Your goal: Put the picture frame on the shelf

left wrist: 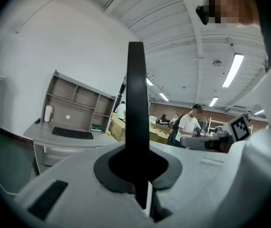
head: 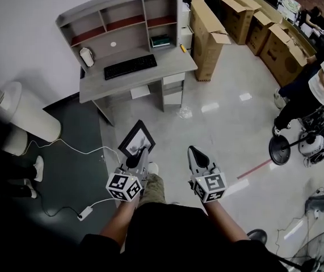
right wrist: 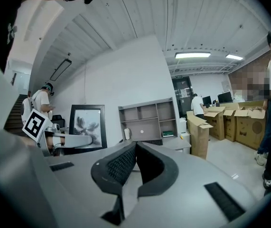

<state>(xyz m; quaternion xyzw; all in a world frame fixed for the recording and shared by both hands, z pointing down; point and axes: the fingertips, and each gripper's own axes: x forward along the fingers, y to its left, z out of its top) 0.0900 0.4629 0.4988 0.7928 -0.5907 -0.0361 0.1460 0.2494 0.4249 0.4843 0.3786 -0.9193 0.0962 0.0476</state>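
Note:
The black picture frame [head: 137,140] with a pale flower print is held upright over the floor, my left gripper [head: 141,152] shut on its lower edge. In the left gripper view the frame [left wrist: 136,103] stands edge-on between the jaws. My right gripper [head: 193,152] hangs beside it, shut and holding nothing; its pads meet at the tip [right wrist: 135,145]. The right gripper view shows the frame [right wrist: 88,125] to the left. The grey desk [head: 162,72] with its shelf unit [head: 122,21] stands ahead against the white wall, and the shelf unit [left wrist: 78,103] [right wrist: 147,117] is in both gripper views.
On the desk lie a black keyboard [head: 130,66] and a white object [head: 86,56]. Open cardboard boxes [head: 208,33] line the right. A person [head: 315,86] sits at the right by a stand. A white cylinder [head: 22,115] and a power strip [head: 85,212] with cable are at the left.

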